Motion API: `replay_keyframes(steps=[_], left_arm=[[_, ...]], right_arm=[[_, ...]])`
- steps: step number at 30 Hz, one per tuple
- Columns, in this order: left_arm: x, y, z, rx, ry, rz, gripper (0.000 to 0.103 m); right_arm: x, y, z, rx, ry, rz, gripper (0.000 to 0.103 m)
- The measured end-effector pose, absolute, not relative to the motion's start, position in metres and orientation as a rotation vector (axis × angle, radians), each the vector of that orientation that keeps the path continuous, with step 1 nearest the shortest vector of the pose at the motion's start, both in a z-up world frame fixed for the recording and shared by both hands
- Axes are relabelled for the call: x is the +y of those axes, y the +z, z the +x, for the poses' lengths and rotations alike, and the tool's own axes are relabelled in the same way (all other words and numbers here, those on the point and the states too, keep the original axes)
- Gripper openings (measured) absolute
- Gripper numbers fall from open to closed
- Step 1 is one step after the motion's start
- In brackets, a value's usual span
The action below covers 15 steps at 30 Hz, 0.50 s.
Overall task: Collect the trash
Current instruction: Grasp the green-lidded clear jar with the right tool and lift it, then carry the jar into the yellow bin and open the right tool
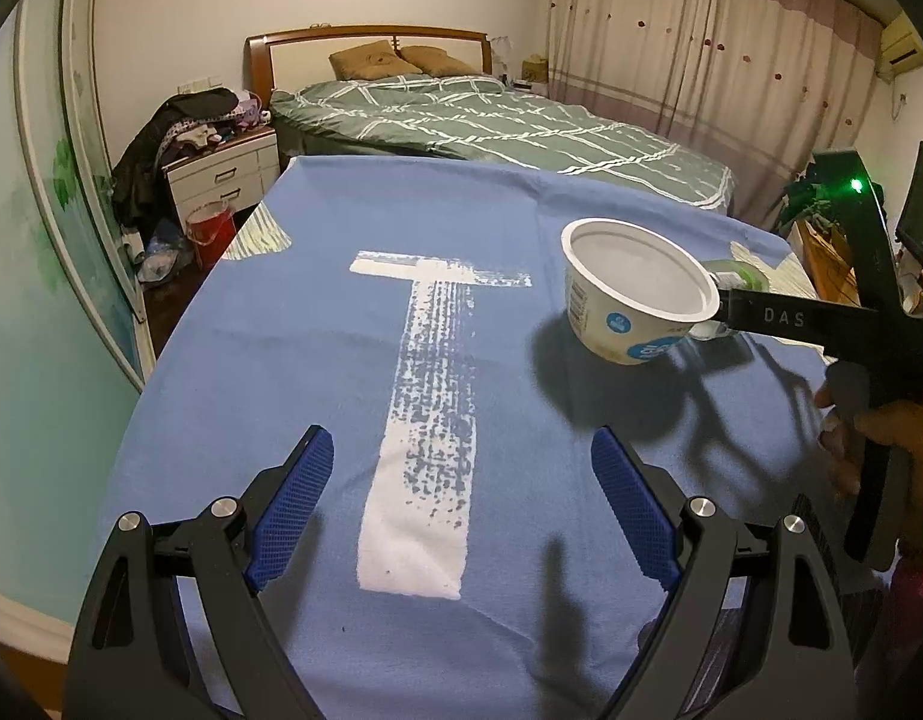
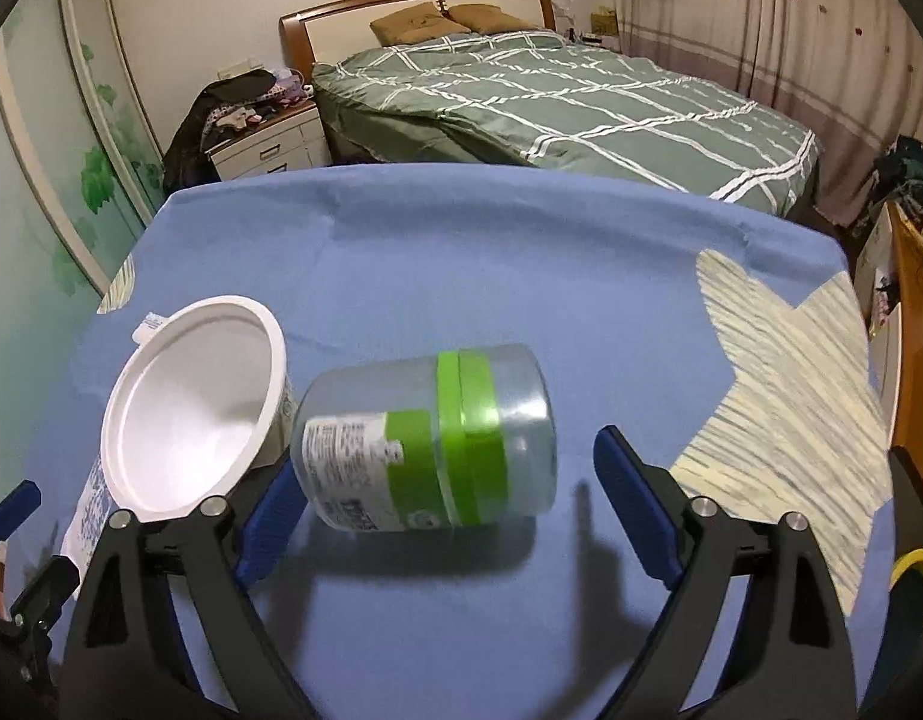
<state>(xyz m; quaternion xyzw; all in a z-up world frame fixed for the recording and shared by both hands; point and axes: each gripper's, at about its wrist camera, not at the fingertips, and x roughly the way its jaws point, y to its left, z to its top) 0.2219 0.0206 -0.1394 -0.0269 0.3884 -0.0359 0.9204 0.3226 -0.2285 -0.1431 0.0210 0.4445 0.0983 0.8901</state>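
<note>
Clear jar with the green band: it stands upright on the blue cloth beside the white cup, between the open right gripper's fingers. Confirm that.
Not upright. The right wrist view shows the clear jar lying on its side on the blue cloth, beside the white cup, between the fingers of the open right gripper.

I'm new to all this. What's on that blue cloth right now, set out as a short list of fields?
surface: blue cloth with a white printed mark, over a table
white cup: empty, tipped, beside the jar
clear jar: on its side, green band, label facing the camera
right tool: open around the jar; one pad at its label end, the other apart
left tool: open, nothing between its pads
background: green-quilted bed
</note>
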Motion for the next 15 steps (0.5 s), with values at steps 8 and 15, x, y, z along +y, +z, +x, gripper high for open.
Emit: replay_keyframes(steps=[8,15], left_arm=[[0.019,-0.141,0.223,0.797,-0.079,-0.051,0.087],[0.015,-0.141,0.221,0.794,-0.081,-0.038,0.087]], right_arm=[[-0.247,-0.123,0.294,0.923,0.123,0.105,0.069],[-0.32,-0.111,0.218,0.845,0.023,0.212,0.067]])
